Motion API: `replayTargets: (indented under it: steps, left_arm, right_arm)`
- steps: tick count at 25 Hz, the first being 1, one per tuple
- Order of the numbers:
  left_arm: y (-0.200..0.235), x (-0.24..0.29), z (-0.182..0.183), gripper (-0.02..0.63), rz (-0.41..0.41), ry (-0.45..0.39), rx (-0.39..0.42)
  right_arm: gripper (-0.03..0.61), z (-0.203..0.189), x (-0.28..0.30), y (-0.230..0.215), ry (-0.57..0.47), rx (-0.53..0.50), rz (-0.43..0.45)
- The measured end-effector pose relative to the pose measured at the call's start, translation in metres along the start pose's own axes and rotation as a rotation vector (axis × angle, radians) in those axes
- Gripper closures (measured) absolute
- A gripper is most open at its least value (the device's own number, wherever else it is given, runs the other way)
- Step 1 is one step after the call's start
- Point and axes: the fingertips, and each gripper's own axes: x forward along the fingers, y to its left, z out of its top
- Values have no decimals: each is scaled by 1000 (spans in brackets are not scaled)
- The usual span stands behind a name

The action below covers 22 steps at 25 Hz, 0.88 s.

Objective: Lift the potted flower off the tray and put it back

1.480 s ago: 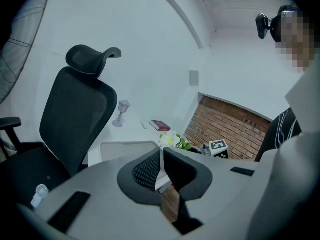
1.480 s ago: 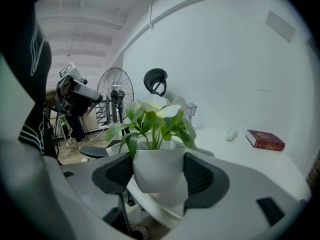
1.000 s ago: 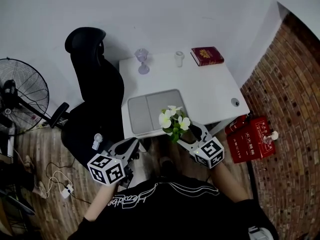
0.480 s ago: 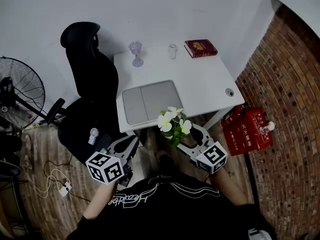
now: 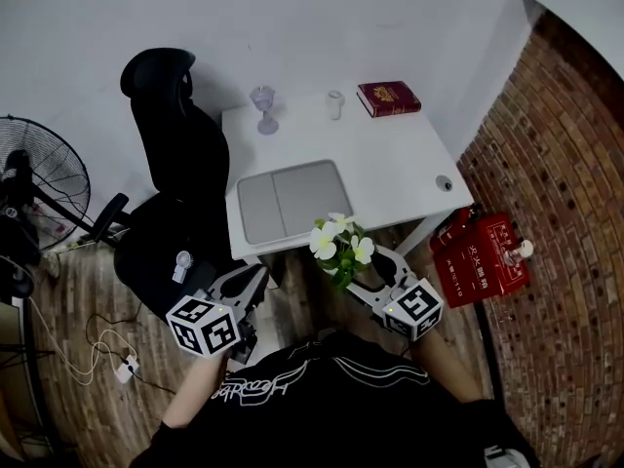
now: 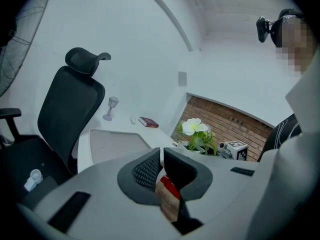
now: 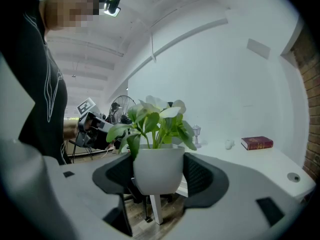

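Note:
The potted flower [image 5: 339, 245], white blooms and green leaves in a white pot [image 7: 157, 166], hangs in the air just in front of the table's near edge, off the grey tray [image 5: 292, 198]. My right gripper [image 5: 369, 269] is shut on the pot, with a dark pad pressed against each side of it. The left gripper [image 5: 255, 281] hovers lower left, over the chair seat, with its jaws together and nothing in them [image 6: 161, 160]. The tray lies bare on the white table [image 5: 390, 154], and it also shows in the left gripper view [image 6: 112, 144].
At the table's back stand a glass goblet [image 5: 263, 110], a small white cup [image 5: 334, 103] and a red book [image 5: 388, 97]. A black office chair [image 5: 180, 164] is at the table's left, a fan [image 5: 34, 178] further left. Red boxes [image 5: 485, 259] sit by the brick wall.
The right gripper has drawn the potted flower back from over the tray's near edge to just past the table's front edge. The left gripper has stayed where it was.

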Motion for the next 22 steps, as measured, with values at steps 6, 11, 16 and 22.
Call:
replayTargets:
  steps: [6, 11, 16, 22]
  left_arm:
    - [-7, 9, 2, 568, 17, -17, 3]
    - [-23, 28, 8, 568, 23, -24, 9]
    - [-20, 40, 19, 568, 53, -28, 3]
    - [-14, 50, 32, 568, 92, -38, 4]
  right_arm:
    - [268, 4, -1, -8, -10, -22, 23]
    - [268, 8, -6, -30, -10, -27, 42]
    - [268, 18, 7, -57, -7, -52, 60]
    - [268, 20, 37, -81, 9, -56, 104]
